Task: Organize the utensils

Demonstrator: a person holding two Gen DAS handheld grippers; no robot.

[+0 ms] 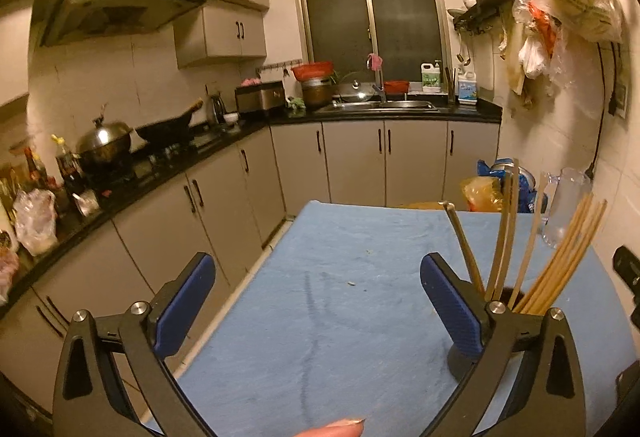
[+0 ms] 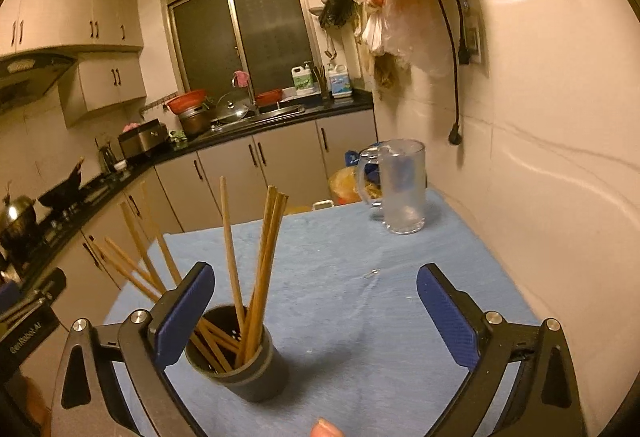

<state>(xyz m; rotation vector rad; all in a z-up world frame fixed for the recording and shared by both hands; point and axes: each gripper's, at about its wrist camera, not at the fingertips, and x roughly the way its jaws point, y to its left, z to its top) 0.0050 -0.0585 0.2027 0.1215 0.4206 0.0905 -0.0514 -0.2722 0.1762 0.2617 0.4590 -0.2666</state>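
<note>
Blue rubber pads line both grippers, and each pair of jaws stands spread wide with nothing between them. From the left wrist camera, the left gripper [image 1: 316, 301] hangs over the pale blue cloth [image 1: 320, 317] that covers the table, its fingers touching nothing; the right-hand finger [image 1: 452, 309] partly covers the dark holder [image 1: 460, 361], so only a sliver of the holder's base and a bit of its rim show behind the metal. Wooden chopsticks [image 1: 560, 257] fan upward out of it, and one darker, thinner stick [image 1: 464, 245] leans left among them; I cannot tell what it is made of. From the right wrist camera, the right gripper [image 2: 312, 313] is likewise held agape above the cloth [image 2: 360, 297], with the cylindrical holder [image 2: 240, 369] just beside its left finger [image 2: 180, 317], which hides part of the near rim. The chopsticks [image 2: 256, 277] stand tilted inside it, several leaning out to the left where they are blurred and crossed by the finger. Well apart, toward the far right corner near the wall, sits a clear glass mug [image 2: 400, 189]. A fingertip [image 2: 326, 429] is cut off at the bottom edge. A small bright speck [image 2: 372, 273] on the cloth is too tiny to identify.
</note>
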